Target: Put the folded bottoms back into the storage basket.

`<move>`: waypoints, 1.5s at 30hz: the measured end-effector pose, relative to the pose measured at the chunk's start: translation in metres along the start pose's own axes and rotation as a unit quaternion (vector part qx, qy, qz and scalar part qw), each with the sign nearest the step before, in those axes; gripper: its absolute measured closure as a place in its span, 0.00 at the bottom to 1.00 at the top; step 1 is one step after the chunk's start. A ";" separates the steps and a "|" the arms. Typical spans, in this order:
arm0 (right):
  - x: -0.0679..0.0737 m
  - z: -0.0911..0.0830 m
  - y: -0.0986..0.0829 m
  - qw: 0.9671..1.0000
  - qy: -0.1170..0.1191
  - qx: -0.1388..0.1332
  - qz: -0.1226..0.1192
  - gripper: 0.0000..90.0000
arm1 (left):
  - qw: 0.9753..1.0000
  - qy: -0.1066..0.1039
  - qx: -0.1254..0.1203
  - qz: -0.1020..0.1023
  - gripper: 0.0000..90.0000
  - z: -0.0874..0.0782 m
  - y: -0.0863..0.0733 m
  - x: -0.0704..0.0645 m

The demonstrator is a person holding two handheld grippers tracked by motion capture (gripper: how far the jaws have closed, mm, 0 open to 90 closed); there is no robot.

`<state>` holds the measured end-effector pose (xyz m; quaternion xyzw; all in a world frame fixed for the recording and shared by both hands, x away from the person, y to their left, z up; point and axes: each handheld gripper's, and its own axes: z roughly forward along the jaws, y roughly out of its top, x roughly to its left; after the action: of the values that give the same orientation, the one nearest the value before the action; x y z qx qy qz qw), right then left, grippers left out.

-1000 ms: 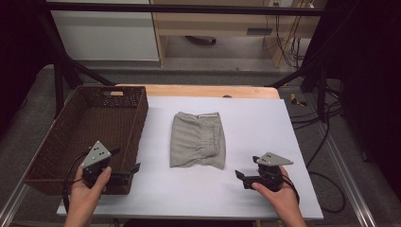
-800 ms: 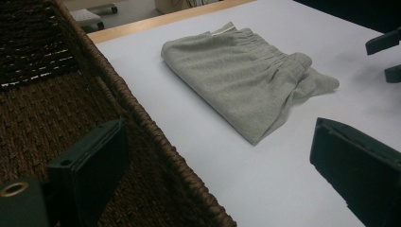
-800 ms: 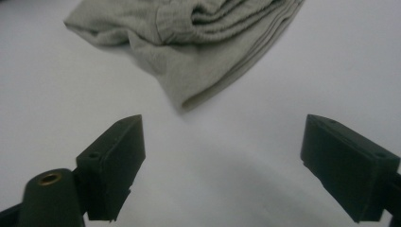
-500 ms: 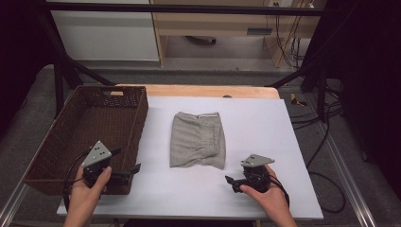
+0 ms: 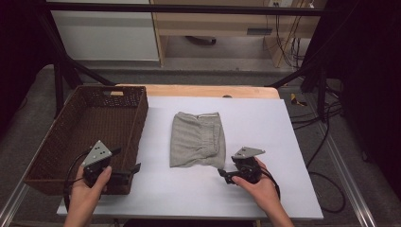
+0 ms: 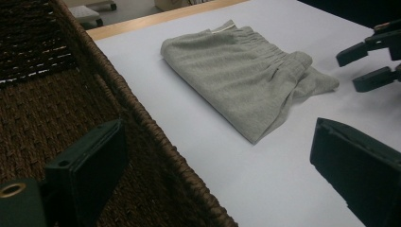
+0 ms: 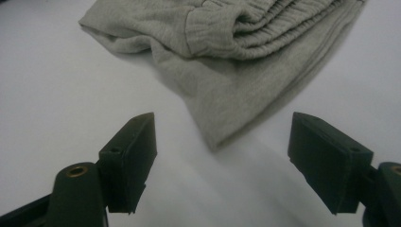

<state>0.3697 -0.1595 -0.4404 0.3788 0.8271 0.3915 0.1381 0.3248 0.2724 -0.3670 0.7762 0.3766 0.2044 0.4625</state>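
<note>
A folded grey garment (image 5: 196, 139) with an elastic waistband lies mid-table on the white sheet (image 5: 269, 137). My right gripper (image 5: 223, 176) is open just off its near right corner. In the right gripper view that corner of the garment (image 7: 227, 56) points into the gap between the open jaws of the gripper (image 7: 222, 161), with no contact. My left gripper (image 5: 131, 174) is open at the near right corner of the brown wicker basket (image 5: 138, 124). In the left gripper view its jaws (image 6: 222, 189) straddle the basket rim (image 6: 156, 137), with the garment (image 6: 241, 80) and the right gripper (image 6: 373, 61) beyond.
The basket stands along the table's left side and nothing shows inside it. A wooden strip (image 5: 203, 90) runs along the table's far edge. Cables (image 5: 326, 113) hang off to the right. White surface lies bare on both sides of the garment.
My right gripper has slid left along the near edge, from the table's right side up to the garment's near right corner. The left gripper has stayed put.
</note>
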 end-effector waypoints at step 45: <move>0.016 -0.005 -0.010 0.999 0.015 0.033 -0.031 0.94 | 1.000 -0.001 0.001 0.007 0.05 0.001 -0.001 -0.001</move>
<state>0.3511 -0.1546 -0.4435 0.3514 0.8530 0.3651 0.1253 0.3243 0.2711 -0.3680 0.7796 0.3709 0.2060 0.4606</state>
